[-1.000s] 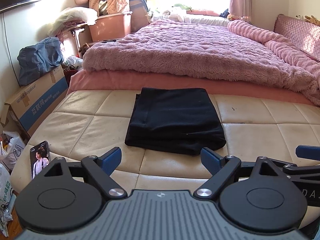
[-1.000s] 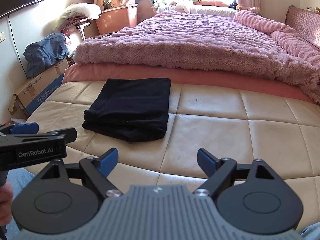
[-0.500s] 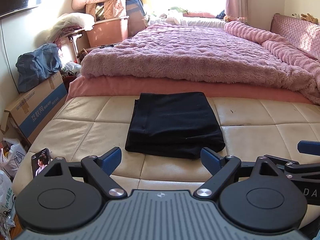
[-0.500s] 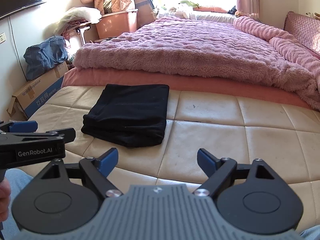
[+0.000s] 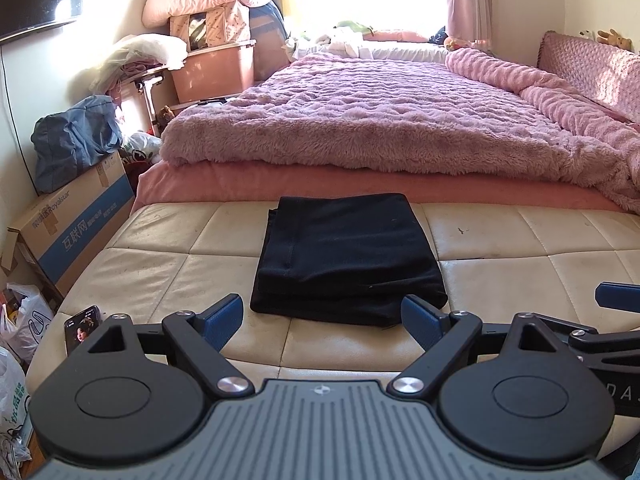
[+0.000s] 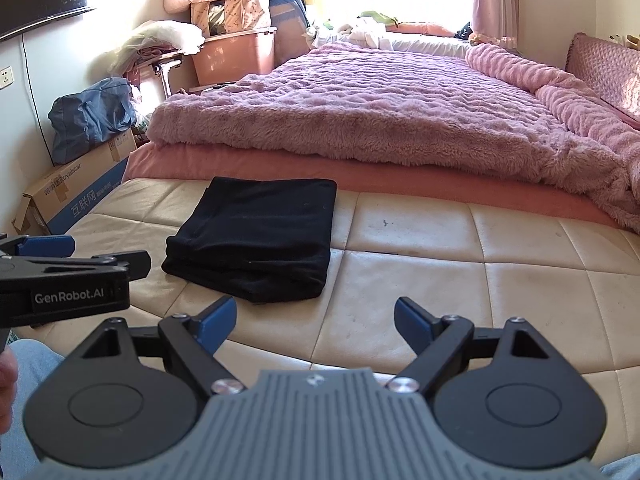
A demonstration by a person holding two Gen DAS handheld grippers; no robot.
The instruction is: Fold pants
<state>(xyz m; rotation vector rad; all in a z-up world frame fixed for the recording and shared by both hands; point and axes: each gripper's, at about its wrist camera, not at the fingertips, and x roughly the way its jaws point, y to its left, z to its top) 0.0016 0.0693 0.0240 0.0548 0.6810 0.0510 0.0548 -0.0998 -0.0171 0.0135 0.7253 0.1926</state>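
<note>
Left wrist view shows the black fabric pants (image 5: 348, 256) folded into a neat rectangle on the cream quilted leather bench (image 5: 152, 276) below the fluffy pink blanket (image 5: 380, 120), while the left gripper (image 5: 322, 318) and right gripper (image 6: 314, 320) both hang wide open, holding nothing.

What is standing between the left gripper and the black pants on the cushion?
Nothing visible. The left gripper is open, and only bare cream cushion lies between its fingers and the folded black pants. The phone sits off to the left.
</note>
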